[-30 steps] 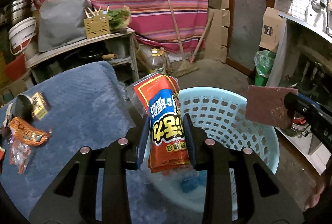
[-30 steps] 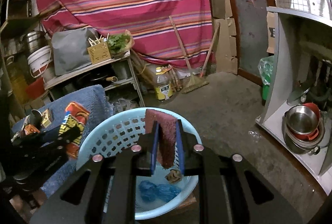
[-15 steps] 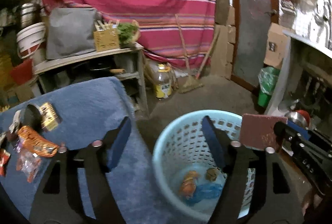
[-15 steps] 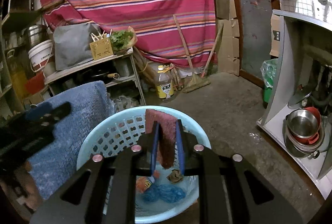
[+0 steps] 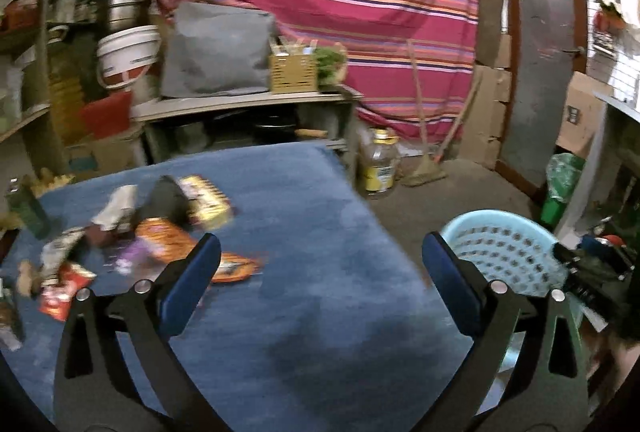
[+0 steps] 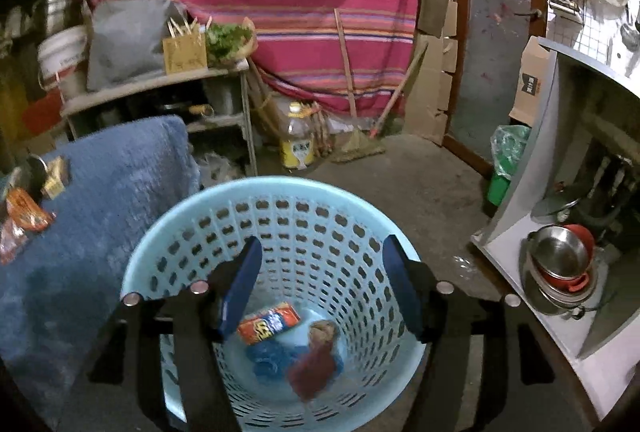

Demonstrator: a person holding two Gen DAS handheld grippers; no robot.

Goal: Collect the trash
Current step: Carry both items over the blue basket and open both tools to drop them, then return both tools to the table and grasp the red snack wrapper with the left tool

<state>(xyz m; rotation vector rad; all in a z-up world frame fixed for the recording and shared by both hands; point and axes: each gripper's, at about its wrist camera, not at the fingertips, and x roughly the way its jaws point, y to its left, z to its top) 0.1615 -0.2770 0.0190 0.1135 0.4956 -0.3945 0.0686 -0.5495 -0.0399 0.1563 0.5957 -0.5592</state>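
From the left wrist, the left gripper (image 5: 320,268) tilts down over the blue towel-covered table (image 5: 320,312), its jaws opening wide with nothing between them. Ahead and to its left lies a scatter of snack wrappers (image 5: 168,240); to its right stands the light blue basket (image 5: 500,252). From the right wrist, the right gripper (image 6: 322,288) points down into that basket (image 6: 280,199), jaws opening and empty. Just below them a dark red scouring pad (image 6: 312,364) appears blurred, beside an orange snack packet (image 6: 269,323) on the basket floor.
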